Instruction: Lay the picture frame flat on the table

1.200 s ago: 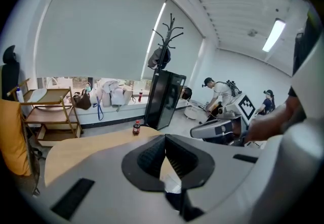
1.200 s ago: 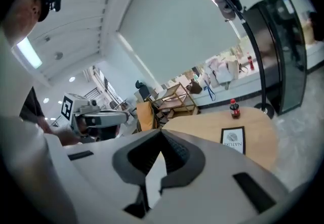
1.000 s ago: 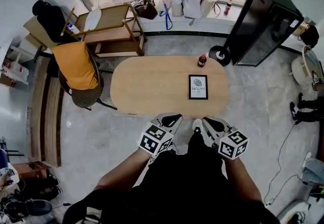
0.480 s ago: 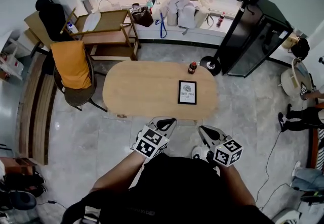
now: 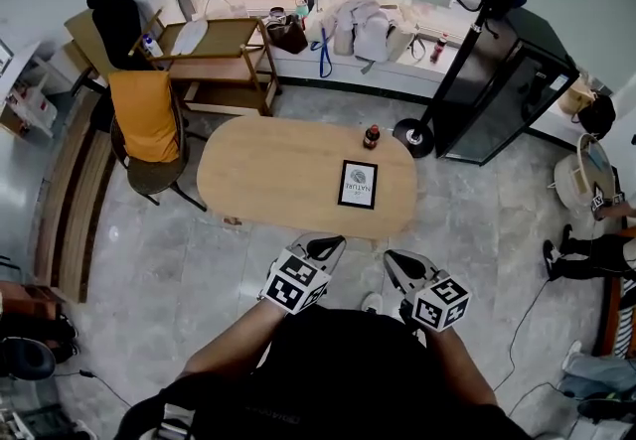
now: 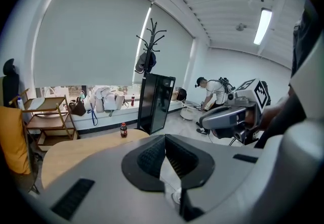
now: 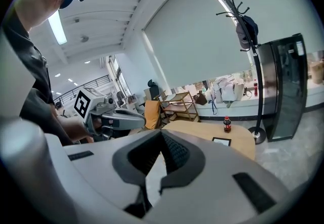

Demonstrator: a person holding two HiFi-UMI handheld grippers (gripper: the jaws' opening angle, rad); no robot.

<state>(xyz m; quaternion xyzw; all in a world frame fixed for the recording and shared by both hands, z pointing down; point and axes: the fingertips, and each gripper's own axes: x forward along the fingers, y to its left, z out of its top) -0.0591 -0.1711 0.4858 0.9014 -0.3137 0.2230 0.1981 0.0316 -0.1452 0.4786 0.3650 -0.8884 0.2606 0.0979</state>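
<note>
The black picture frame [image 5: 359,184] lies flat on the oval wooden table [image 5: 268,180], near its right end; it also shows small in the right gripper view as the picture frame [image 7: 221,141]. Both grippers hang over the floor on the near side of the table, well short of the frame. My left gripper [image 5: 328,248] is shut with nothing in it, its pads [image 6: 152,154] meeting at the tips. My right gripper [image 5: 395,262] is shut and empty too, pads [image 7: 172,151] together.
A small dark bottle with a red cap [image 5: 371,137] stands at the table's far right edge. A chair with an orange cover [image 5: 146,120] sits at the table's left end, a wooden cart [image 5: 219,61] behind it. A coat stand [image 5: 467,31] and black cabinet [image 5: 507,90] stand at the right. A person [image 6: 212,96] bends in the background.
The view has pulled back from the table: table and frame look smaller and farther off. Both grippers have dropped slightly lower in view, still shut. The frame has not moved on the table.
</note>
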